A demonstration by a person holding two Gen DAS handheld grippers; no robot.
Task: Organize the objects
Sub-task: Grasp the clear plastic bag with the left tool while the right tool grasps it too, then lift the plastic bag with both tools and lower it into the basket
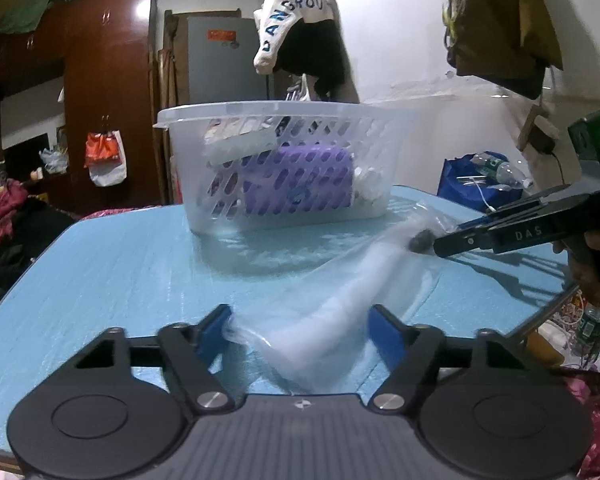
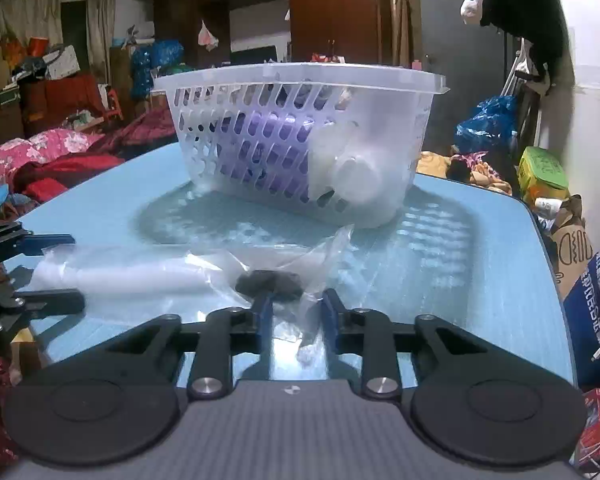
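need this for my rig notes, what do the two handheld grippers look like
Both match. The left gripper and right gripper each have a grey ribbed body with a small round logo, two black round discs, black linkage arms with silver pivot screws, and blue finger pads. Seen side-on from the left wrist view, the right gripper carries white "DAS" lettering, a green indicator light and a black handle. No sleeve is clearly visible.

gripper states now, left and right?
Left gripper: open, astride one end of the clear plastic bag, pads not pressing.
Right gripper: narrowed around the bag's other end; grip cannot be told.
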